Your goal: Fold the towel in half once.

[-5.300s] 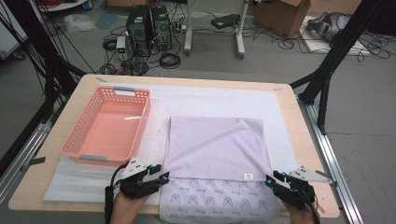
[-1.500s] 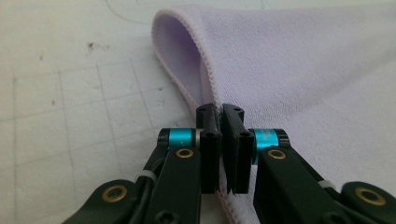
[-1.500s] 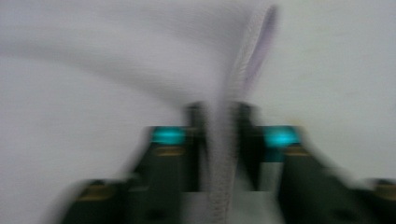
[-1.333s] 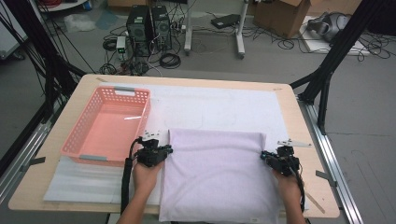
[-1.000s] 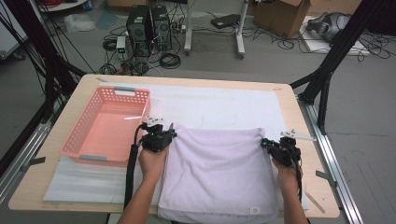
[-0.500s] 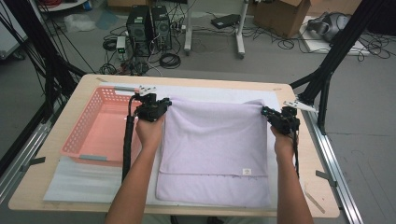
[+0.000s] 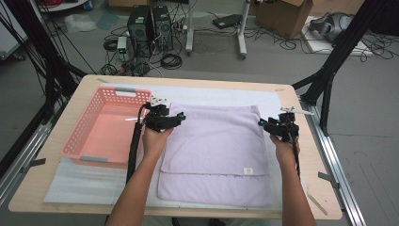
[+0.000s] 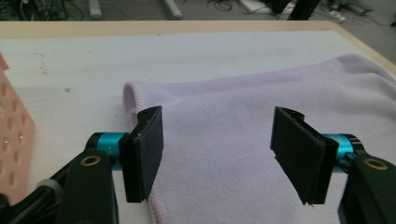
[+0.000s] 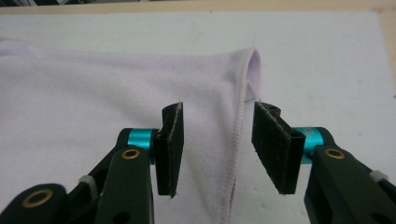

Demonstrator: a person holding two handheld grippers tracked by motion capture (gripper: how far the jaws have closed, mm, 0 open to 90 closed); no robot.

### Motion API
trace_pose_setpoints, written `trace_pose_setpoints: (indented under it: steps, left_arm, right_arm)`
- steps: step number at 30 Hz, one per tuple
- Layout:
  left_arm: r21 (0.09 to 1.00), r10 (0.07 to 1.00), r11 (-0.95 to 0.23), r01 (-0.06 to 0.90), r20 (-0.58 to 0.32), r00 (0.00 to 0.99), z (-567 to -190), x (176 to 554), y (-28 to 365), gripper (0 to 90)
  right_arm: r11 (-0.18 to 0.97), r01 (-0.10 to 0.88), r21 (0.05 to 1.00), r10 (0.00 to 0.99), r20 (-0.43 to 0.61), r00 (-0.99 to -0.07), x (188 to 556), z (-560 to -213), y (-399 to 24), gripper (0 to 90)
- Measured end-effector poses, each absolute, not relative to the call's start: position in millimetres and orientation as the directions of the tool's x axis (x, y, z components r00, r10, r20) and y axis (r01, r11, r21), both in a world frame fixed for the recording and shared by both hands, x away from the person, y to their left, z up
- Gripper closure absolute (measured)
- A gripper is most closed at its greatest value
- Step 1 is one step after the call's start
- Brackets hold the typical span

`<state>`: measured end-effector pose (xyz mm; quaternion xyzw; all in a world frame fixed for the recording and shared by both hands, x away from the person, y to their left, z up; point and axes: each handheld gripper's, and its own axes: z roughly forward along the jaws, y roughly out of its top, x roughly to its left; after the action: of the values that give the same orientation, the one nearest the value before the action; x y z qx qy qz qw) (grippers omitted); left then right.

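Observation:
A lilac towel (image 7: 214,150) lies folded flat on the white mat (image 7: 226,96), a small label near its front right corner. My left gripper (image 7: 176,117) is at the towel's far left corner. In the left gripper view its jaws (image 8: 218,116) have just been opening and stand wide apart over the towel (image 8: 261,88), pressing nothing. My right gripper (image 7: 263,123) is at the far right corner. Its jaws (image 9: 218,112) have also just been opening, and the towel's hemmed edge (image 9: 239,135) lies loose between them.
A pink plastic basket (image 7: 75,141) stands at the left of the wooden table (image 7: 188,80), right beside my left hand. Black frame legs rise at both sides. Computers, cables and boxes lie on the floor beyond the far edge.
Both grippers carried the towel's edge away from the person, folding it over. They have now opened, dropped the far corners flat and drawn slightly back.

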<state>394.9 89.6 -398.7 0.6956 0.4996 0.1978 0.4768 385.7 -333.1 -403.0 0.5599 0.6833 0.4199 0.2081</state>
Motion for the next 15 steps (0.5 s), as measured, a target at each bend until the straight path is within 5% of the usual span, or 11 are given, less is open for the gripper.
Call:
trace_pose_setpoints:
  steps: [15]
  left_arm:
    - [0.863,0.835,-0.067,0.501,-0.227,0.502,-419.1,348.8,96.1,30.2]
  right_arm:
    - [0.068,0.584,0.809,0.914,0.184,-0.361,326.3,-405.3,-342.0,45.0]
